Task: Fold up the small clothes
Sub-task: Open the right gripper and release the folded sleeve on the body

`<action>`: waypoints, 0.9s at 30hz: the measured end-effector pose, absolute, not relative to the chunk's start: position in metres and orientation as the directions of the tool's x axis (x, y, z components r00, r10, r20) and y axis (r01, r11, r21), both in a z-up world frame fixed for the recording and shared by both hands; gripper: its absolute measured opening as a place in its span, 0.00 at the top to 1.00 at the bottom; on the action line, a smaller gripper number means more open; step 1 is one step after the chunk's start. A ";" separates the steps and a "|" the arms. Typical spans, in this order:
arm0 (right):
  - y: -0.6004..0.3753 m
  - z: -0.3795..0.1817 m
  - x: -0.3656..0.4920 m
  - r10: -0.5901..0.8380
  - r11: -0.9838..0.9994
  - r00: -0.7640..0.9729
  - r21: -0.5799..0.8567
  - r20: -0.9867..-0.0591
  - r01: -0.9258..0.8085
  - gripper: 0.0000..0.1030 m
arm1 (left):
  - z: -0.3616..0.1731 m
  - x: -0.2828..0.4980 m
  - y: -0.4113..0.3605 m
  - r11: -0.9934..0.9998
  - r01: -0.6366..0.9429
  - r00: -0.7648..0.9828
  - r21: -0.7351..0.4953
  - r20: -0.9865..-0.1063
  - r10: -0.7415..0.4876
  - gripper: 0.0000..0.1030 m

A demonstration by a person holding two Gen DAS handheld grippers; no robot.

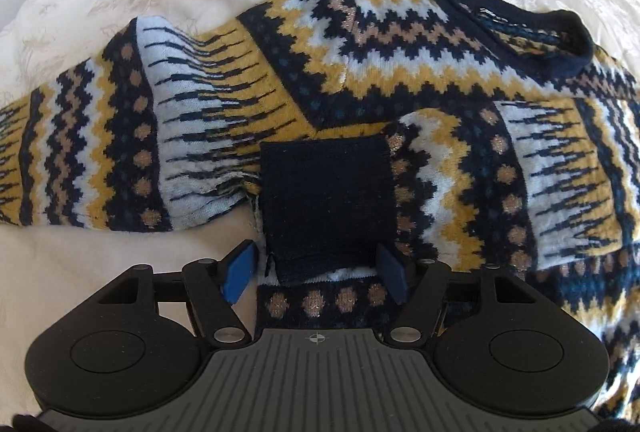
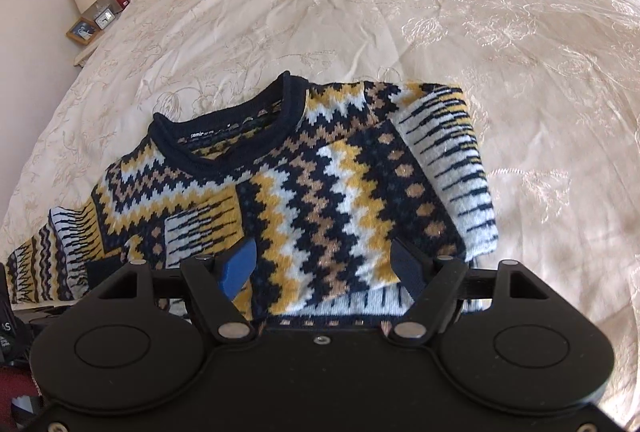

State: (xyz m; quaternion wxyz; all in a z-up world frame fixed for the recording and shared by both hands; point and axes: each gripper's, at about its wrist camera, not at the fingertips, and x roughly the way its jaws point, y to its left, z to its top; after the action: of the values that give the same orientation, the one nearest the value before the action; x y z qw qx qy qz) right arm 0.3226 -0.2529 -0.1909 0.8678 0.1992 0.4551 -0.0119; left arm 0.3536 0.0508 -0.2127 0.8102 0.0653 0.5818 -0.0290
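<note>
I have both grippers low over a patterned knit sweater [image 2: 304, 183] lying on a cream embroidered bedspread [image 2: 400, 11], collar [image 2: 224, 123] at the far side from me. On my left gripper [image 1: 320, 268] the jaws stand apart, straddling the navy cuff [image 1: 324, 195] of a sleeve folded across the sweater's body; the cuff sits right between the blue pads without being pinched, so I'm gripping nothing there. My right gripper [image 2: 324, 268] likewise has its jaws spread, hovering over the other sleeve, whose zigzag bands run away from me toward the shoulder; I can't tell whether the pads touch the knit. The sweater's long axis runs from the collar back toward me, and I judge the next move, bringing the near hem up toward the collar, turns on that: the hem lies under or behind both grippers, out of sight in either view. Neither hand looks clearly nearer to it. The knit looks thick and soft, banded in navy, mustard, white and tan, with both sleeves already crossed inward.
</note>
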 end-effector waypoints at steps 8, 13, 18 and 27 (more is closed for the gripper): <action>-0.293 -0.235 0.347 0.073 0.920 0.498 0.251 -0.864 0.300 0.18 | -0.217 0.352 0.062 0.995 0.078 0.326 0.058 -0.945 0.030 0.18; -0.319 -0.243 0.341 0.029 0.880 0.463 0.242 -0.886 0.408 0.16 | -0.219 0.355 0.062 0.994 0.075 0.320 0.082 -0.946 0.054 0.10; -0.319 -0.220 0.321 0.010 0.878 0.518 0.256 -0.855 0.405 0.16 | -0.223 0.362 0.060 0.993 0.060 0.308 0.100 -0.948 0.077 0.00; -0.264 -0.157 0.279 -0.048 0.944 0.654 0.180 -0.755 0.277 0.02 | -0.230 0.349 0.074 0.996 0.070 0.386 0.058 -0.922 0.027 0.00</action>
State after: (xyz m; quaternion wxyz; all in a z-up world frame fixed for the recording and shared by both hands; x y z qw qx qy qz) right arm 0.2794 -0.2645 -0.1573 0.8984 0.1408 0.4061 -0.0903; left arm 0.3492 0.0736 -0.2302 0.8312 0.0437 0.5541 -0.0129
